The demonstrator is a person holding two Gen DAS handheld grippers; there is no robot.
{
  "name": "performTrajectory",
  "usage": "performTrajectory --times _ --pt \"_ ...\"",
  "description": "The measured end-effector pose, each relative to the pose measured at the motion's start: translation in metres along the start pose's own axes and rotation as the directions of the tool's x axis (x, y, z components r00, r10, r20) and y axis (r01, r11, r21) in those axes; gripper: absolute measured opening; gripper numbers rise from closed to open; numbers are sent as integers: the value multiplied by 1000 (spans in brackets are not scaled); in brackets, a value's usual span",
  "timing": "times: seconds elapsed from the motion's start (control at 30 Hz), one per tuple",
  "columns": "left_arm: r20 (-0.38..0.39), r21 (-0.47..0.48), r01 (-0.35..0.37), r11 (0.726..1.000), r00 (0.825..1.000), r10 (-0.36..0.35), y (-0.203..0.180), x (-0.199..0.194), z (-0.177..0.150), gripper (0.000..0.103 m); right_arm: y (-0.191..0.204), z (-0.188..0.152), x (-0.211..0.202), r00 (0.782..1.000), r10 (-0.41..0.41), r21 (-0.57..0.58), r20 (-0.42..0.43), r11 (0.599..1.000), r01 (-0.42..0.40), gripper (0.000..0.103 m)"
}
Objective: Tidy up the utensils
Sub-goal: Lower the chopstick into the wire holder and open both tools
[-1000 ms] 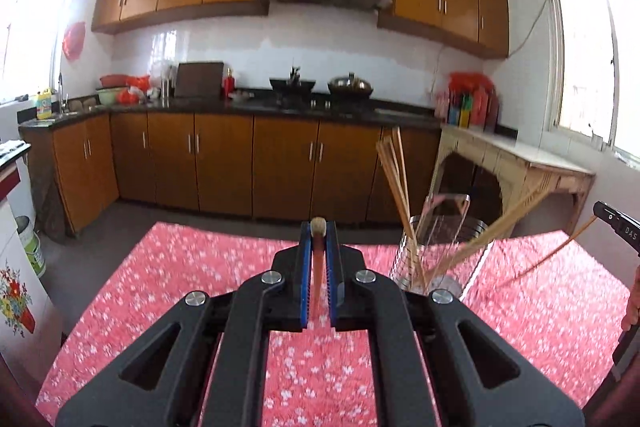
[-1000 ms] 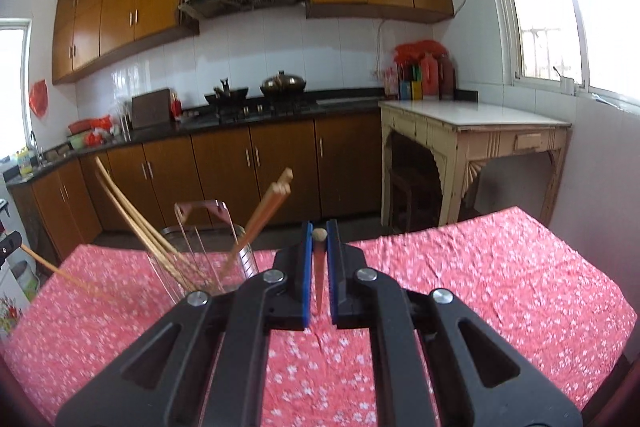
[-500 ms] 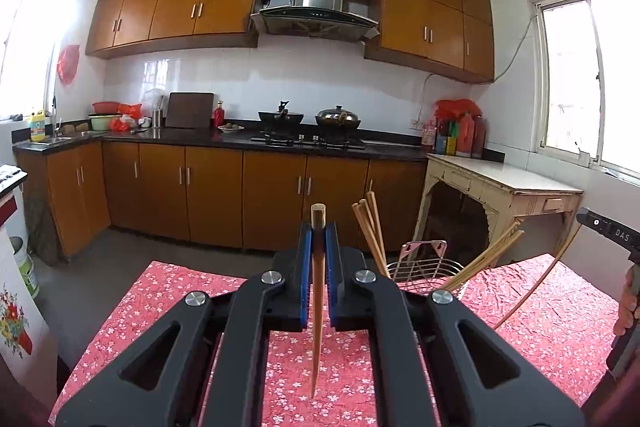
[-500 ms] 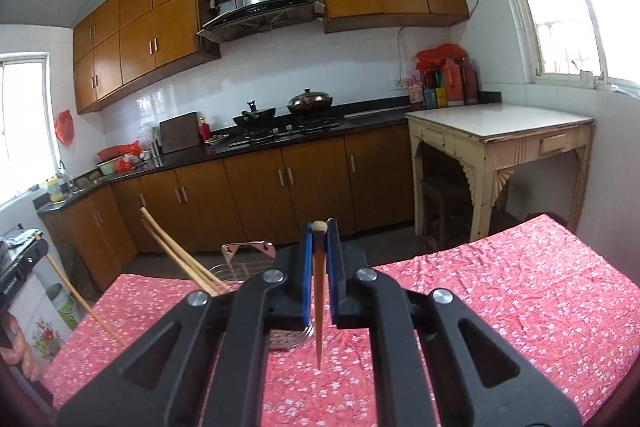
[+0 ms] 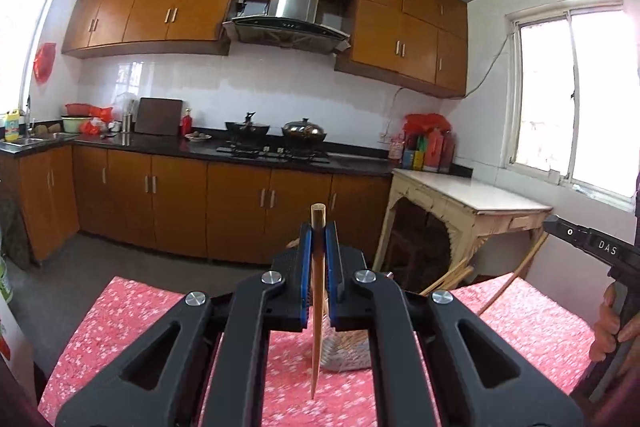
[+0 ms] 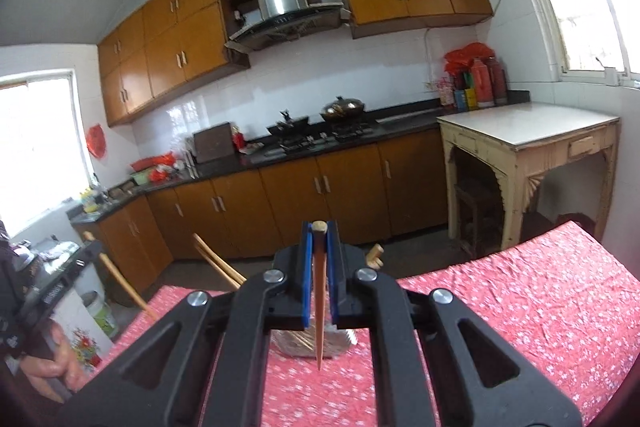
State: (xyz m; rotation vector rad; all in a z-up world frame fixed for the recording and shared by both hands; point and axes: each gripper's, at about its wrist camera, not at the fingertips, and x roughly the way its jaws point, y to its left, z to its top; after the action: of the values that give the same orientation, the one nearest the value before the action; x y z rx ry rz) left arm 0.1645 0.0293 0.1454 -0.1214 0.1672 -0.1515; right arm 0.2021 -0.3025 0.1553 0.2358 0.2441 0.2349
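My left gripper [image 5: 318,239] is shut on a wooden chopstick [image 5: 317,307] that hangs point down above the table. My right gripper [image 6: 319,239] is shut on another wooden chopstick [image 6: 320,307], also point down. A metal wire utensil holder [image 5: 348,351] stands on the red floral tablecloth [image 5: 132,311], mostly hidden behind the left gripper. It also shows behind the right gripper [image 6: 298,345]. Several chopsticks lean out of it [image 5: 452,277] [image 6: 218,261]. The right gripper [image 5: 588,247] shows at the right edge of the left wrist view.
The red tablecloth [image 6: 520,299] covers the table on both sides of the holder. Beyond the table's far edge are brown kitchen cabinets [image 5: 180,203] and a cream side table [image 5: 468,203]. A white appliance with a flower print [image 6: 80,327] stands left of the table.
Both grippers have risen and tilted up with their chopsticks. The holder, in full view before, has sunk behind the grippers in both views.
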Motion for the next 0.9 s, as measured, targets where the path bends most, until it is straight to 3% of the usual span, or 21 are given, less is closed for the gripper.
performTrajectory --times 0.27,0.5,0.9 --pt "60 -20 28 999 998 -27 -26 20 41 6 29 56 11 997 26 -37 72 999 -23 8" --pt "131 -21 -50 999 990 53 -41 58 44 6 34 55 61 998 -17 -56 57 998 20 8" --pt "-5 -56 -67 996 998 67 -31 134 1 6 5 19 146 997 -12 1 -81 1000 12 8"
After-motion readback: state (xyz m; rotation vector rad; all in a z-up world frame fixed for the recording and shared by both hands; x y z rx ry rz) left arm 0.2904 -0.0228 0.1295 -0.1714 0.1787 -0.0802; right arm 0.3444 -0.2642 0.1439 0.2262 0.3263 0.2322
